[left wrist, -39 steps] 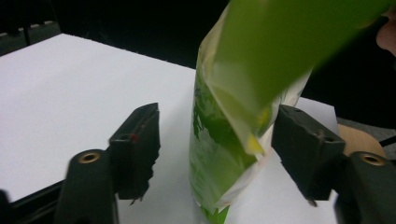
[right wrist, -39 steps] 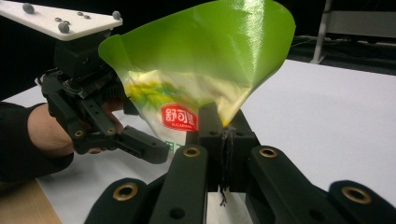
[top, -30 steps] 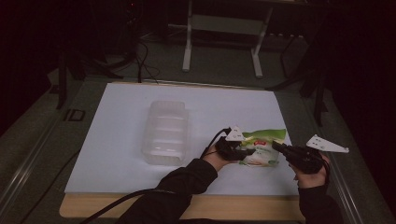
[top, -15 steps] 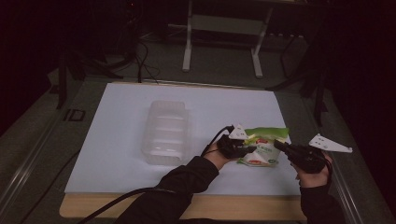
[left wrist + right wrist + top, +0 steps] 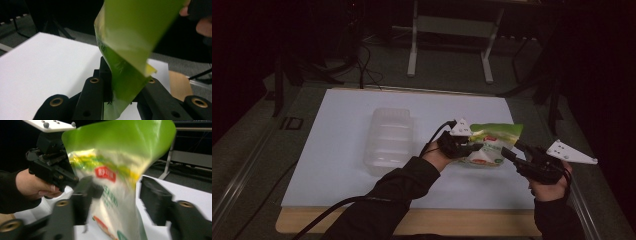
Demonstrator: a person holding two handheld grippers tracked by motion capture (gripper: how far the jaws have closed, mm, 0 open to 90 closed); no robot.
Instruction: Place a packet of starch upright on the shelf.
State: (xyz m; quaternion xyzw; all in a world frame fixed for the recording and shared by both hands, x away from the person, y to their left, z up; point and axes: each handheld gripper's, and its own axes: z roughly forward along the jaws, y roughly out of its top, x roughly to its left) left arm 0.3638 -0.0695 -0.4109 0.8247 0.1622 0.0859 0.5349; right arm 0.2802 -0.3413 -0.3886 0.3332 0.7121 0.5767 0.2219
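Observation:
A green and white food bag (image 5: 492, 145) stands tilted up off the white mat (image 5: 337, 150), right of centre. My left gripper (image 5: 469, 147) is shut on the bag's left edge; in the left gripper view the green bag (image 5: 132, 37) rises from between the shut jaws of my left gripper (image 5: 120, 85). My right gripper (image 5: 508, 154) is just right of the bag and open. In the right gripper view the bag (image 5: 112, 172) hangs between the spread jaws of my right gripper (image 5: 120, 195), with the left gripper (image 5: 52, 170) and its hand behind it.
A clear plastic container (image 5: 389, 140) lies on the mat left of the bag. The mat's wooden front edge (image 5: 412, 222) runs along the bottom. A metal stand (image 5: 452, 40) and cables sit on the dark floor beyond the table.
The left gripper has lifted the bag from lying flat to a more upright tilt. The right gripper has stayed close to the bag's right side.

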